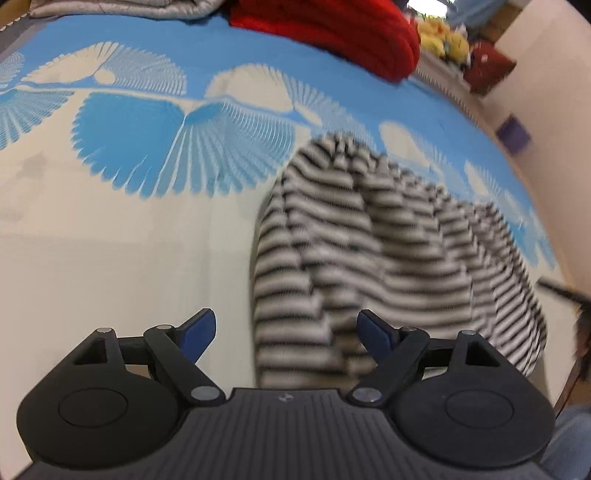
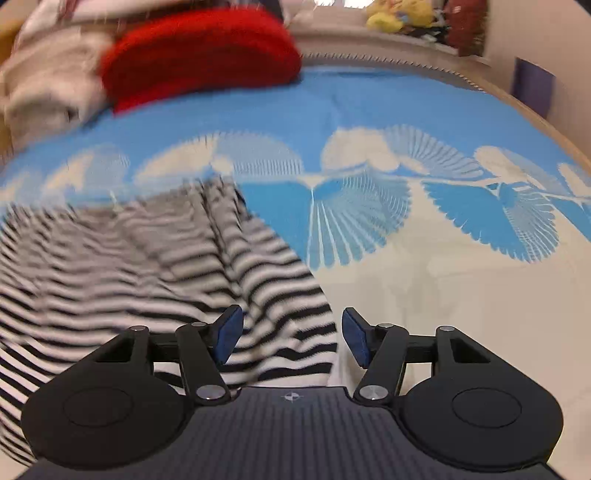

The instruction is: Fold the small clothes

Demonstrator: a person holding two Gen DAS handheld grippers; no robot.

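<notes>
A black-and-white striped garment [image 1: 369, 251] lies rumpled on a blue and cream patterned cloth [image 1: 147, 229]. In the left wrist view my left gripper [image 1: 286, 334] is open, with the garment's near left edge between its blue pads. In the right wrist view the same striped garment [image 2: 147, 273] fills the left half. My right gripper [image 2: 291, 338] is open, with the garment's near right corner between its pads. Both views are blurred.
A folded red knit [image 1: 332, 33] and a pale grey folded garment [image 1: 122, 9] lie at the far side of the cloth; the red knit [image 2: 199, 55] also shows in the right wrist view. Yellow soft toys [image 1: 443, 37] sit beyond on a ledge.
</notes>
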